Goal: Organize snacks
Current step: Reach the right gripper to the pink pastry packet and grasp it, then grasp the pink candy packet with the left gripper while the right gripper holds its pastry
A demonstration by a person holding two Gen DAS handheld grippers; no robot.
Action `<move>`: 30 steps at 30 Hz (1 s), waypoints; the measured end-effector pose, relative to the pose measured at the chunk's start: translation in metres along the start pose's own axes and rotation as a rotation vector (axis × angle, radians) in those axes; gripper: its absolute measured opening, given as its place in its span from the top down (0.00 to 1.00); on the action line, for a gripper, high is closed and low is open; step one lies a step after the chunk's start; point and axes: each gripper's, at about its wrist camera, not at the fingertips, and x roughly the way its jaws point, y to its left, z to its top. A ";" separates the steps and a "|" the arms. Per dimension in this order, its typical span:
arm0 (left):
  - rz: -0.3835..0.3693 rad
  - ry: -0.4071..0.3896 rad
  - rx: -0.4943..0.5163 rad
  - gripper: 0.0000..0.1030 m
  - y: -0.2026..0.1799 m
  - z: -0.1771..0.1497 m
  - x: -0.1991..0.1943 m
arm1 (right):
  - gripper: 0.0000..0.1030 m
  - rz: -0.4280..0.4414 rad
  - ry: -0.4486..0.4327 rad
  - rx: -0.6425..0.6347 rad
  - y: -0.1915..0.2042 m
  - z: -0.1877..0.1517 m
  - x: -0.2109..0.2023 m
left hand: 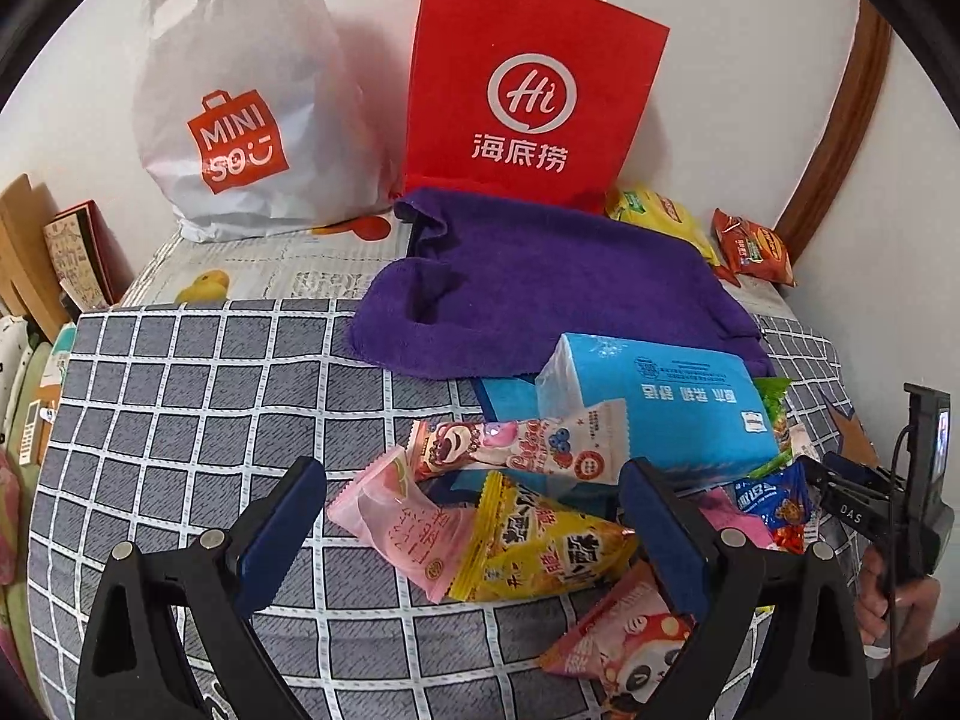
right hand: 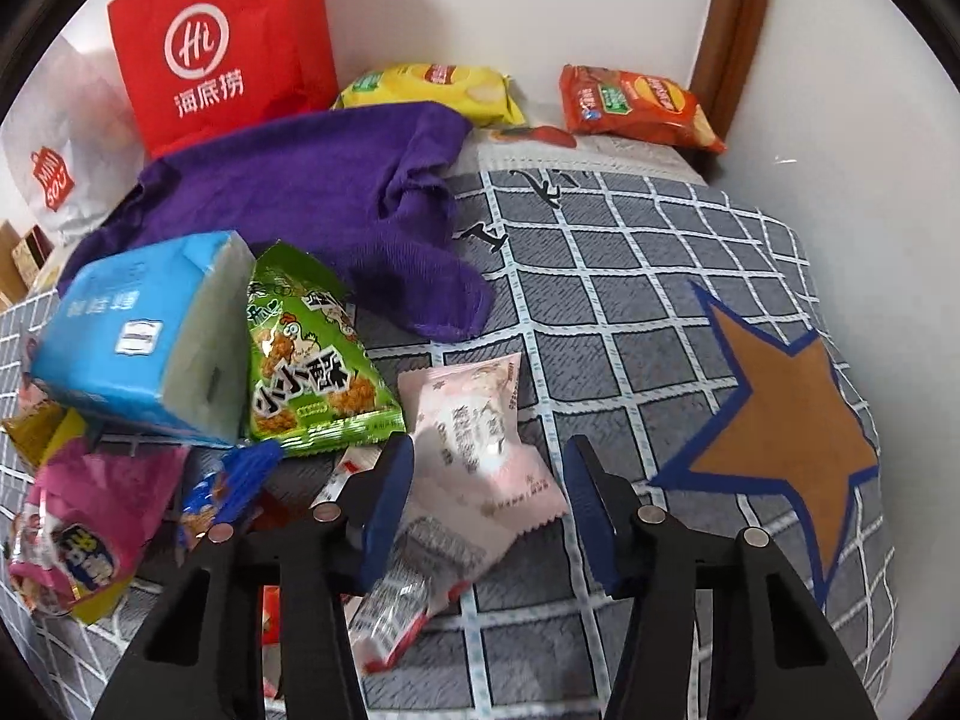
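Note:
A heap of small snack packets lies on a grey checked cover. In the left wrist view my left gripper (left hand: 474, 510) is open, its jaws standing either side of a yellow packet (left hand: 540, 546) and a pale pink packet (left hand: 396, 516). A long strawberry-bear packet (left hand: 516, 444) lies just beyond. In the right wrist view my right gripper (right hand: 489, 498) is open over a pale pink-white packet (right hand: 474, 438). A green chicken packet (right hand: 306, 354) leans on a blue tissue pack (right hand: 144, 330).
A purple towel (left hand: 540, 288) lies behind the heap. A red paper bag (left hand: 528, 90) and a white plastic bag (left hand: 240, 108) stand at the wall. Yellow chips (right hand: 432, 90) and red chips (right hand: 636, 105) lie at the far corner. A star patch (right hand: 774, 420) marks the cover.

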 end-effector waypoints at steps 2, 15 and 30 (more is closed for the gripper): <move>0.001 0.003 -0.007 0.05 0.003 0.000 0.002 | 0.49 0.006 0.010 -0.003 0.000 0.002 0.006; 0.025 0.011 -0.036 0.05 0.019 -0.004 0.004 | 0.63 -0.011 -0.011 -0.007 -0.015 0.002 -0.004; 0.091 0.076 -0.086 0.06 0.047 -0.027 0.013 | 0.63 0.062 -0.118 0.042 -0.010 -0.054 -0.080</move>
